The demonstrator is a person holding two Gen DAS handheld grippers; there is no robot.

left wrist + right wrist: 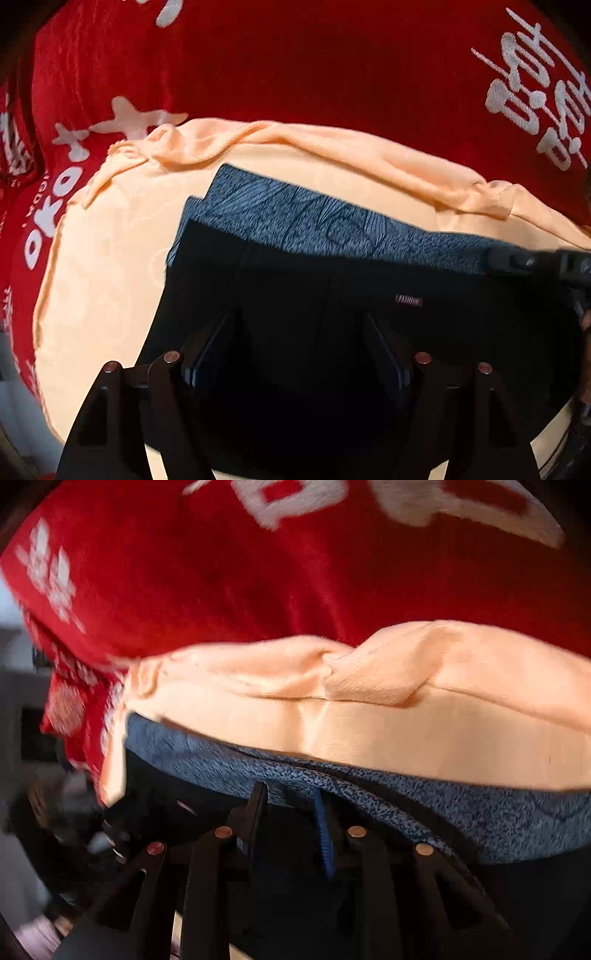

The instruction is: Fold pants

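Black pants (288, 288) with a small "FASHION" label (409, 300) lie flat on a peach cloth. A blue-grey flecked layer (295, 218) sticks out from under their far edge; I cannot tell whether it belongs to the pants. My left gripper (299, 332) points down over the black fabric, open, with nothing between its fingers. The tip of my right gripper (532, 260) shows at the right edge of the pants. In the right wrist view, the right gripper (291, 805) hovers over the black pants (535, 904) beside the blue-grey layer (443, 812), its fingers a narrow gap apart.
The peach cloth (110, 258) has a rumpled far edge (369, 672). It lies on a red blanket (295, 66) with white lettering. A blurred dark shape (118, 830), apparently the other gripper, sits at the left of the right wrist view.
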